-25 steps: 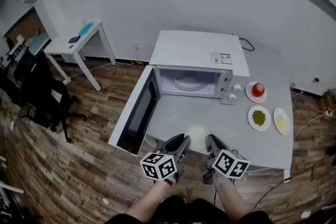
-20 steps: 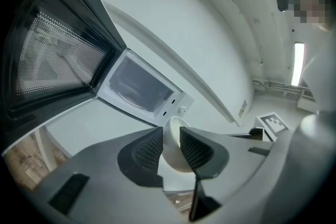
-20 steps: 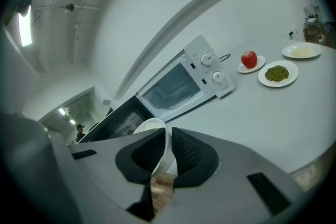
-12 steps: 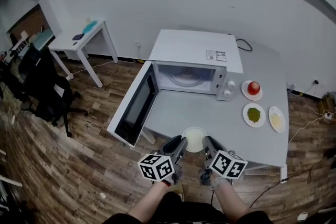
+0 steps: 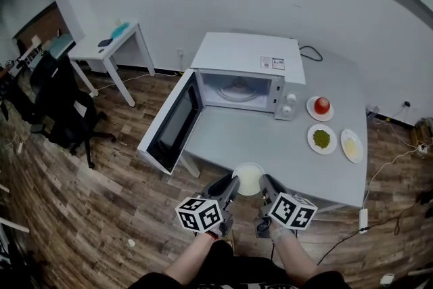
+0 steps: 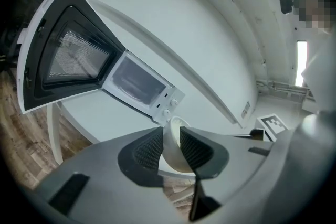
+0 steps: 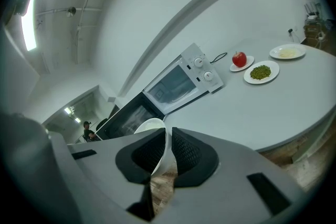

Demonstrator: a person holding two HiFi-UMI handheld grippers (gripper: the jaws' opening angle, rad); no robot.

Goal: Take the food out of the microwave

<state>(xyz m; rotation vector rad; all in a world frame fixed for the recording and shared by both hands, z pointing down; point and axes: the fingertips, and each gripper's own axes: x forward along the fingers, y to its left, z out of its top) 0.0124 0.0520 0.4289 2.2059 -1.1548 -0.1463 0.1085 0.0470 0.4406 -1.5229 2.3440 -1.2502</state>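
So I've got the white bowl [image 5: 249, 178] pinched from both sides. The left gripper [image 6: 169, 137] is clamped on the bowl's wall on one side, one pad inside the rim and one outside, so its jaws sit a bit apart. The right gripper [image 7: 167, 140] is doing the same on the opposite side, with its jaws nearly together on the thin wall. The bowl hangs in the air between them, right around the near edge of the grey table [image 5: 284, 152], and I can see wood floor under it in both gripper views. Can't really tell what's inside it.

The microwave [image 5: 247, 68] is well apart from it at the back of the table, with its door [image 5: 172, 126] swung wide open to the left. To its right sit three small plates: one with something round and red [image 5: 322, 107], one with green stuff [image 5: 322, 139], and one with something pale yellow [image 5: 352, 144].
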